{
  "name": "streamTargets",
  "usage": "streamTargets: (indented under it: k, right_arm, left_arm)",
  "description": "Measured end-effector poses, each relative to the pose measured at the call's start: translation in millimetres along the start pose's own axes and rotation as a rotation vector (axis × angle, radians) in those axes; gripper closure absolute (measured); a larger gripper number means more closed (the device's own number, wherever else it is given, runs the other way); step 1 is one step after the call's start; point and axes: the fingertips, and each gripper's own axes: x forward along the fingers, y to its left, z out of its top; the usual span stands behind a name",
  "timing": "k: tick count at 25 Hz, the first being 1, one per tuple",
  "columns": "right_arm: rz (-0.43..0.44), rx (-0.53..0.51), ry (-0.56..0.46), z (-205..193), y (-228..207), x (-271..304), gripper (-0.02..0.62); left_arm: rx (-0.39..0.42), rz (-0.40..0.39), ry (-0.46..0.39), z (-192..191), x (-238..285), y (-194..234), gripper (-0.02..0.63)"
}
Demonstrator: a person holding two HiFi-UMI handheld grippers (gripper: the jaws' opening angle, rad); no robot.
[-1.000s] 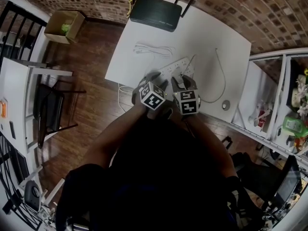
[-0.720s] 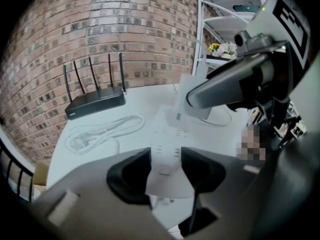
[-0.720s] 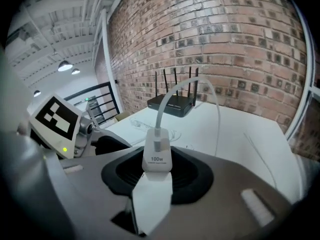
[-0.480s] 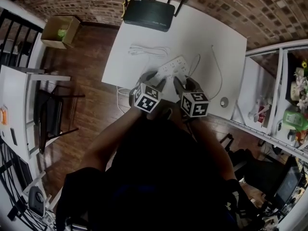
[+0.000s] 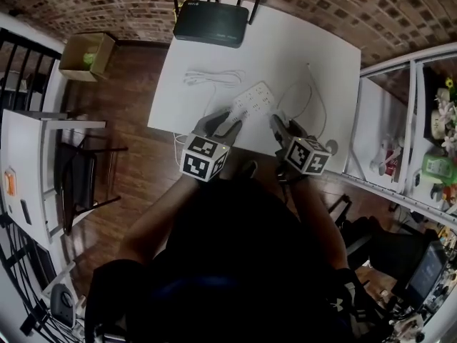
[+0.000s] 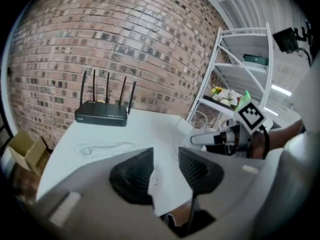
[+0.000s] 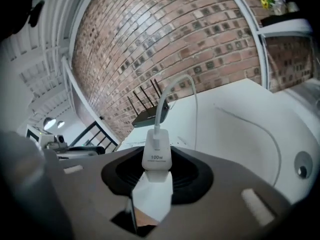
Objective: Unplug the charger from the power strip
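Head view, worktop: a white worktop point(image 5: 314, 34) against a brick wall carries a black router point(image 5: 211, 23) at its far edge, a loose white cable point(image 5: 211, 77) and a white power strip point(image 5: 253, 98) lying at a slant.
Head view, left hand-held gripper point(image 5: 223, 122): it is raised over the near end of the power strip and not touching it.
Head view, right hand-held gripper point(image 5: 285, 128): it sits just to the right of the power strip and apart from it, with a thin charger cord point(image 5: 314, 95) looping away over the worktop.
Left gripper view, left hand-held gripper point(image 6: 165, 159): its jaws stand apart and are closing, with only bare worktop showing between them.
Left gripper view, surroundings: the router point(image 6: 101, 115) and the loose cable point(image 6: 102, 147) lie beyond, and a white shelf point(image 6: 240, 69) stands on the right.
Right gripper view, right hand-held gripper point(image 7: 157, 168): its jaws are clamped on the white charger point(image 7: 157, 154).
Right gripper view, charger: it is clear of the power strip and stands upright in the grip, and its cord point(image 7: 172, 91) arches up from its top.
Right gripper view, background: the router point(image 7: 150, 115) is by the brick wall.
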Motion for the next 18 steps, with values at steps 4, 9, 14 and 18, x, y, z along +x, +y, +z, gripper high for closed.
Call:
streamTargets:
  k: [4,9,14,18]
  right_arm:
    - [0.024,0.138,-0.035,3.9,-11.3,-14.4,0.454]
    - [0.025,0.302,-0.078,1.6,-37.5,-26.9,0.454]
    - [0.007,0.404,-0.094,-3.2,-61.3,-29.0,0.454]
    - [-0.011,0.465,-0.084,-13.7,-79.2,-26.4,0.453]
  left_arm:
    - [-0.036,-0.009,-0.025,8.3,-11.5,-4.4,0.459]
    - [-0.036,-0.008,-0.03,10.7,-16.3,-9.7,0.465]
    - [-0.041,-0.006,-0.023,11.0,-16.3,-12.0,0.469]
    - [-0.04,0.0,-0.016,10.6,-15.8,-15.7,0.471]
